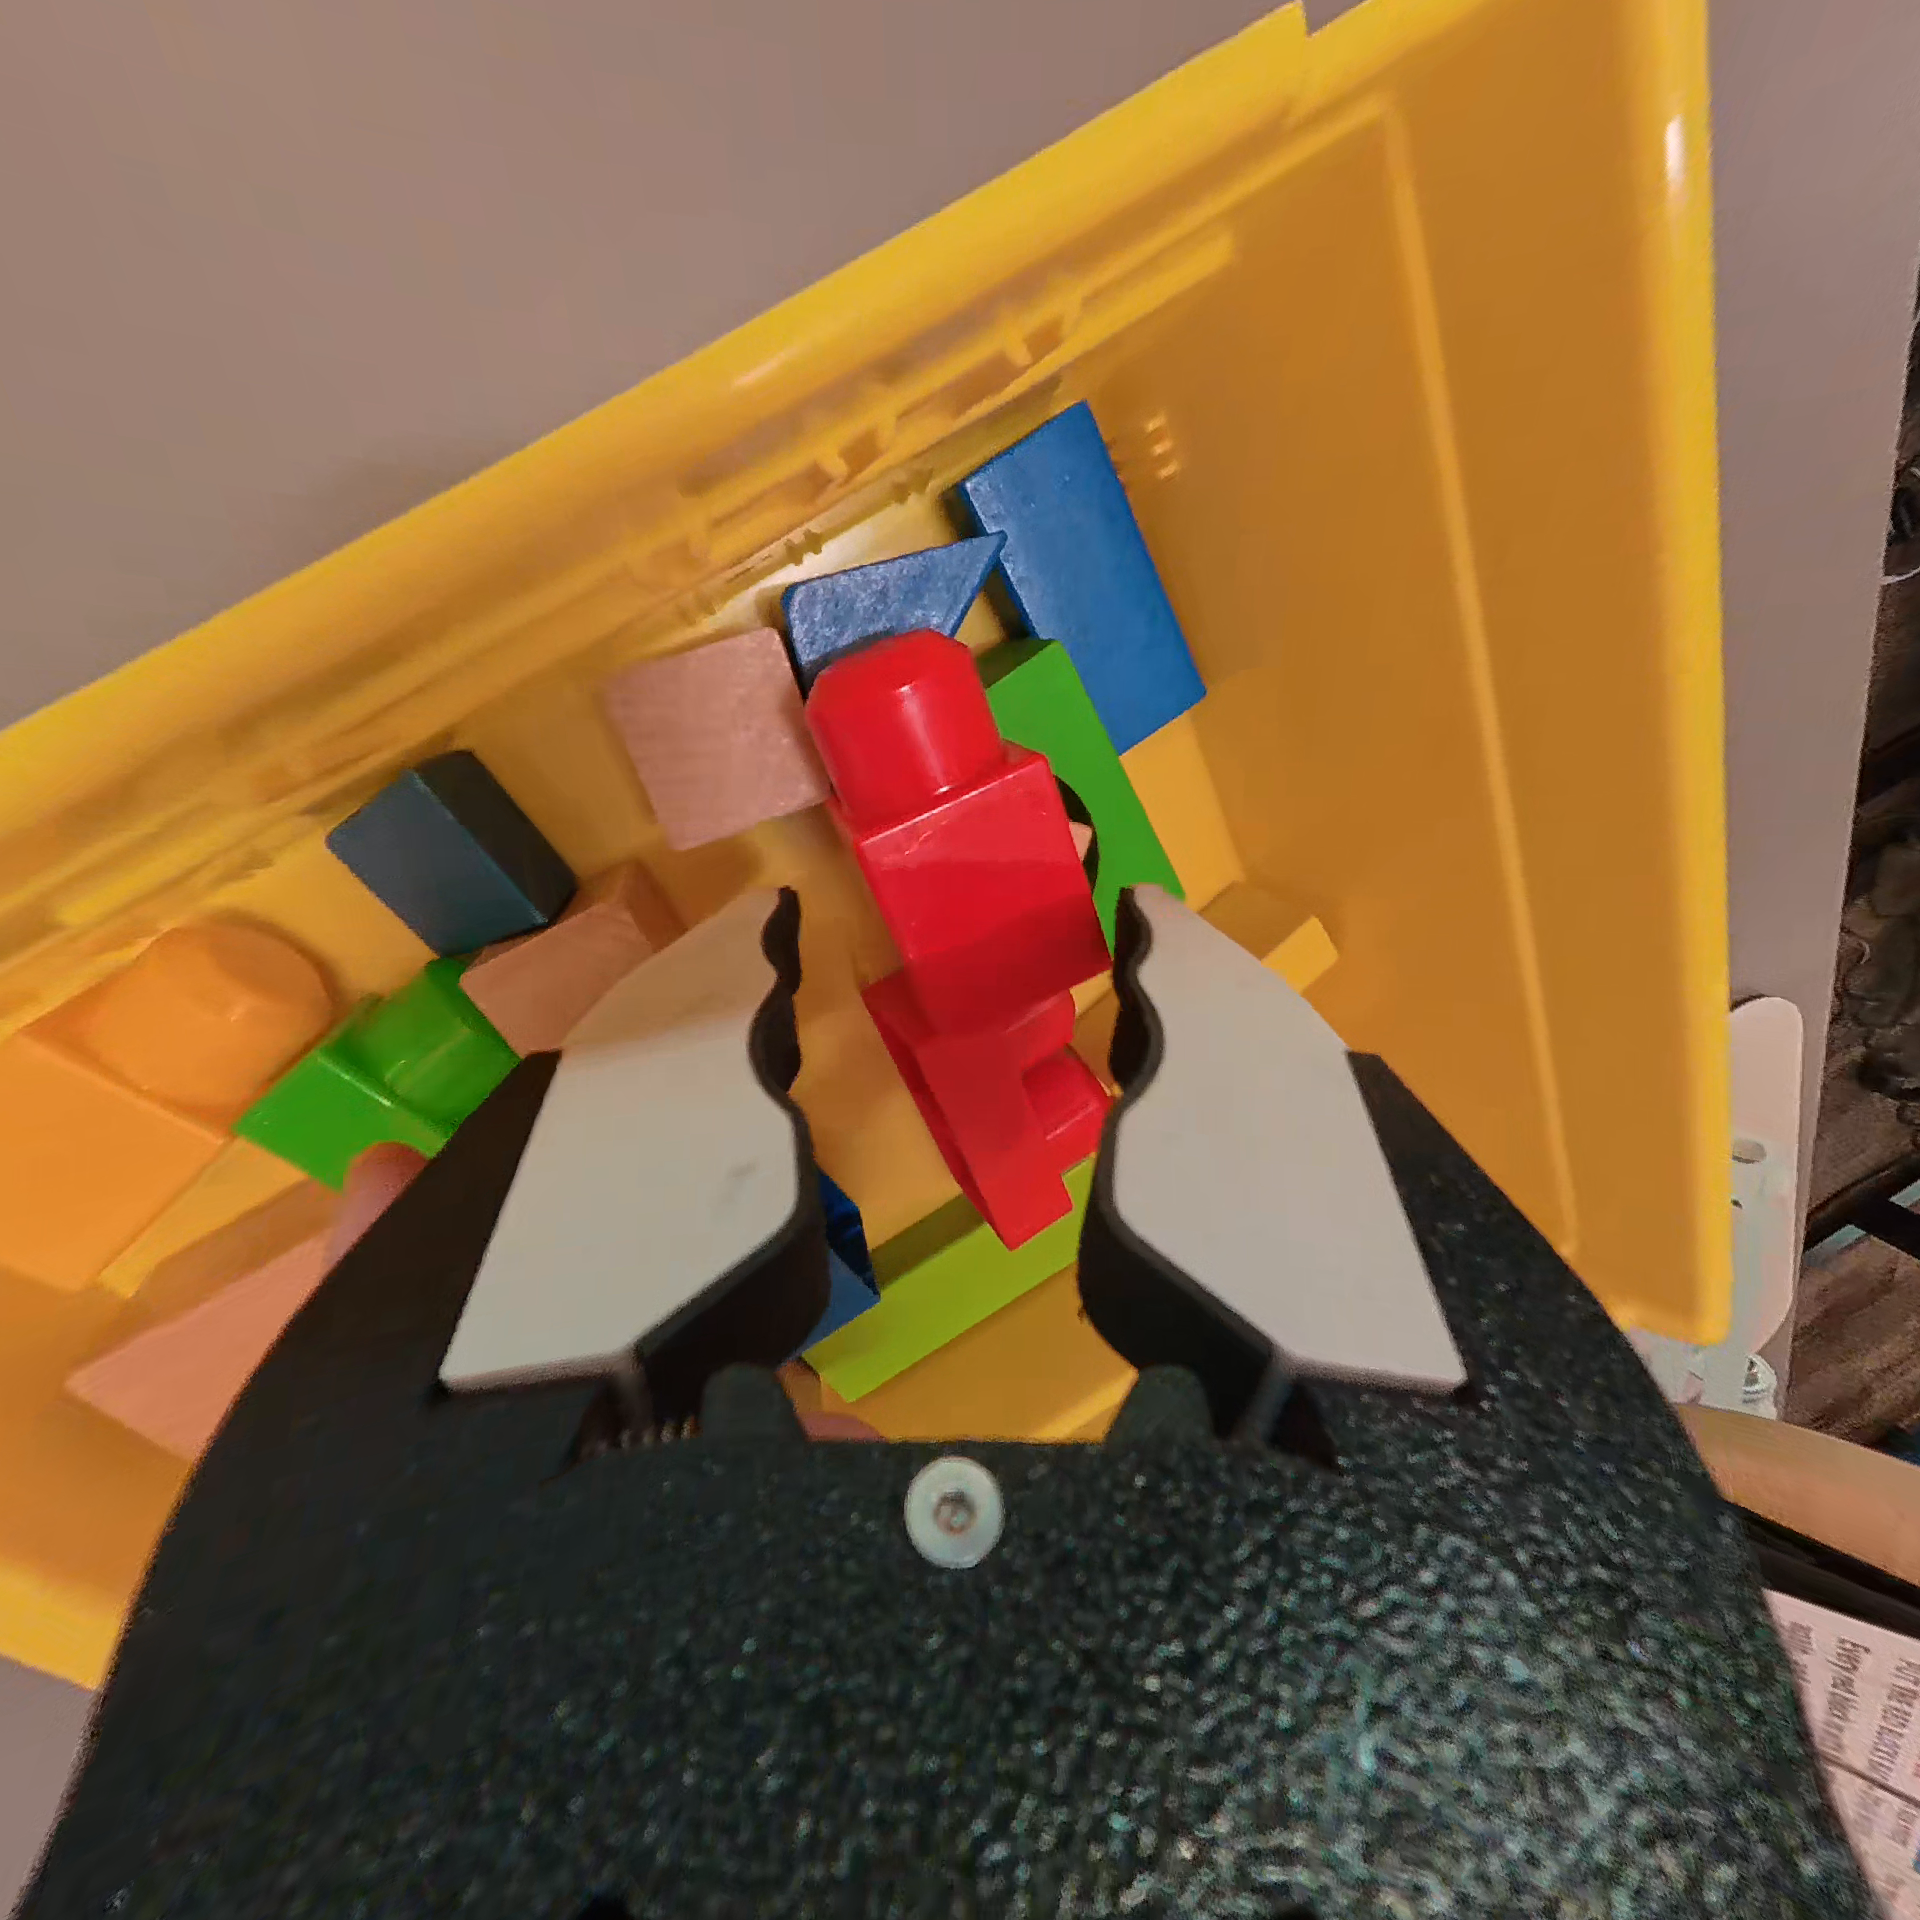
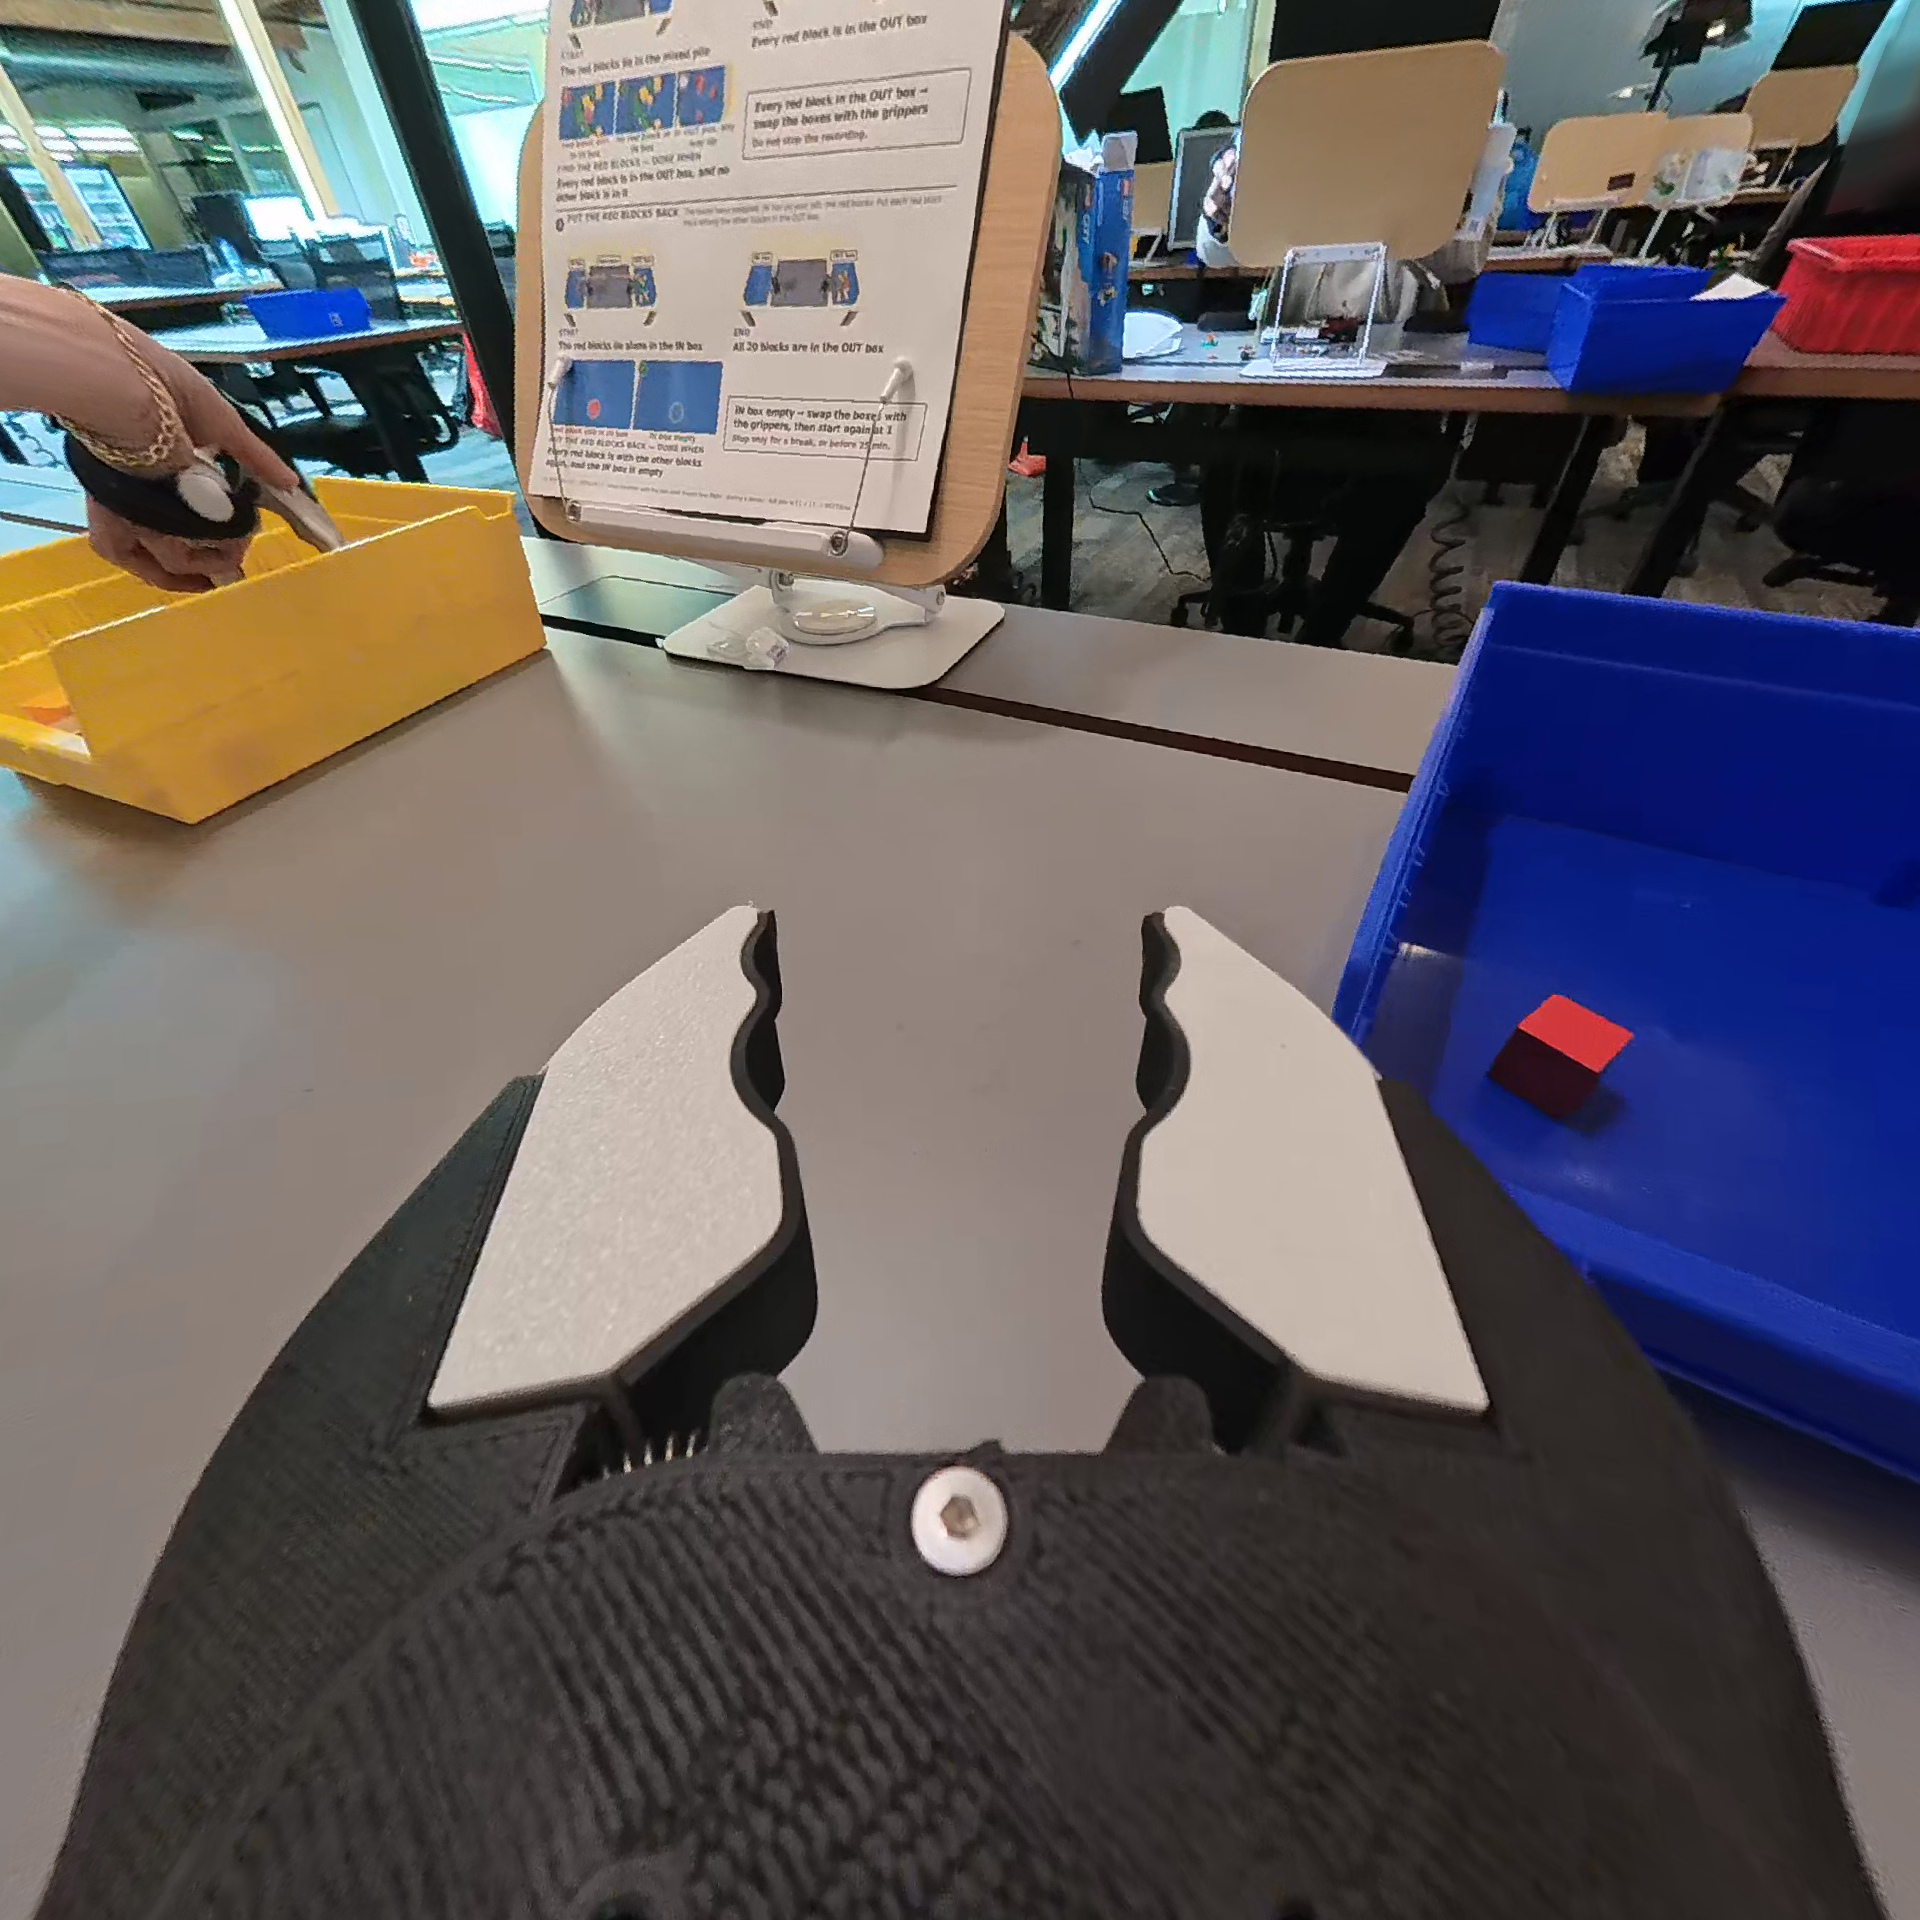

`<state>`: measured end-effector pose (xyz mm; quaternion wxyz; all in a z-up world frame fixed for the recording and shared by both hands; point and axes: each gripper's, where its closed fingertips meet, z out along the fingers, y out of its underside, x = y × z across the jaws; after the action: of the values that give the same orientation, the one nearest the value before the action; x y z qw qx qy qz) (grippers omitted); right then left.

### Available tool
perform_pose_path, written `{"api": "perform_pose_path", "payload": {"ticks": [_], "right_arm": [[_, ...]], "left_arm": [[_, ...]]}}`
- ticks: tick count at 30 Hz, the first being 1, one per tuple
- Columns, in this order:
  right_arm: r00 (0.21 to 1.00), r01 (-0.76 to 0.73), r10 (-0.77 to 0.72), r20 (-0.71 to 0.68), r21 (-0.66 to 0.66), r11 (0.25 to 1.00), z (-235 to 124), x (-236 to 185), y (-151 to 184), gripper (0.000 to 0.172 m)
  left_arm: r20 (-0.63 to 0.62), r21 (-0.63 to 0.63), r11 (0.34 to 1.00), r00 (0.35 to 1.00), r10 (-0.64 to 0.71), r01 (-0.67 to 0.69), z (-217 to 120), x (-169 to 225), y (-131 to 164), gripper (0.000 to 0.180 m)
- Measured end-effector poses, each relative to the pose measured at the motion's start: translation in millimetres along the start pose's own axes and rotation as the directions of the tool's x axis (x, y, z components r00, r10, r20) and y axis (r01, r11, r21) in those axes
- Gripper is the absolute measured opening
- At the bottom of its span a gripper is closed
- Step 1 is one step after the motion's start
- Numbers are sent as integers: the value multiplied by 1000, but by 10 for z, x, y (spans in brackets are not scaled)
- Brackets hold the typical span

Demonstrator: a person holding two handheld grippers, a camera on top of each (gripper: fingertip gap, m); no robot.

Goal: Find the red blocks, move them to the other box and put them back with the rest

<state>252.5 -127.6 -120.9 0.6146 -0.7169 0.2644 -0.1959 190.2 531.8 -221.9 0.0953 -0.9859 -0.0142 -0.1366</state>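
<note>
The left gripper (image 1: pixel 956 914) reaches into the yellow plastic bin (image 1: pixel 1507 727), its jaws partly open around a glossy red plastic block (image 1: pixel 966 862) with a round stud on top. The right pad lies at the block's edge, while a clear gap separates the left pad from it, so the block is not clamped. A second red plastic piece (image 1: pixel 997 1122) lies just under it. Around them sit matte wooden shapes: a pink cube (image 1: pixel 717 738), a blue plank (image 1: pixel 1081 561), a blue triangle (image 1: pixel 883 603), a dark teal wedge (image 1: pixel 447 852), and a green arch (image 1: pixel 1081 758). The right gripper (image 2: pixel 956 935) hovers over the smooth grey table (image 2: pixel 623 935), its jaws wide open and bare. A red cube (image 2: pixel 1558 1049) rests near the front left corner of the blue plastic bin (image 2: pixel 1683 748).
</note>
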Motion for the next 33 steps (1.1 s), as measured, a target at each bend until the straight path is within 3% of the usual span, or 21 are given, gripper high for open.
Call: {"api": "perform_pose_path", "payload": {"ticks": [2,7,9,11,13,15,19,23,28,30,33], "right_arm": [[1000,1,-1,-2,-6,1000,3,11,15,67],[1000,-4,4,-2,-15,1000,18,9,41,67],[1000,-4,4,8,-13,1000,29,-20,38,67],[1000,-9,10,29,-10,1000,55,-70,39,66],[998,-24,25,65,-9,1000,89,-149,46,66],[994,-41,42,105,-5,999,120,-239,41,66],[977,-77,69,200,36,996,165,-465,-39,66],[935,-152,118,334,79,985,208,-762,-136,65],[842,-259,158,515,129,957,264,-1141,-337,61],[790,-306,190,583,107,946,335,-1252,-402,60],[702,-340,217,678,51,939,448,-1427,-481,61]], "left_arm": [[-18,-8,1000,1000,7,-7,-5,22,5,42],[-107,-29,990,985,138,-141,-139,135,8,41],[-162,5,968,955,250,-252,-268,227,-32,41],[-289,68,928,883,371,-367,-497,439,-23,41],[-439,179,844,726,529,-506,-836,689,114,41],[-548,316,737,519,656,-597,-1210,847,379,41],[-646,510,541,117,754,-668,-1769,846,1165,40],[-689,636,410,-243,682,-654,-2100,700,2078,40],[-636,767,298,-611,471,-569,-2302,423,3221,40],[-576,817,261,-724,380,-514,-2333,297,3613,40],[-507,860,219,-818,272,-460,-2286,151,4067,40]]}}
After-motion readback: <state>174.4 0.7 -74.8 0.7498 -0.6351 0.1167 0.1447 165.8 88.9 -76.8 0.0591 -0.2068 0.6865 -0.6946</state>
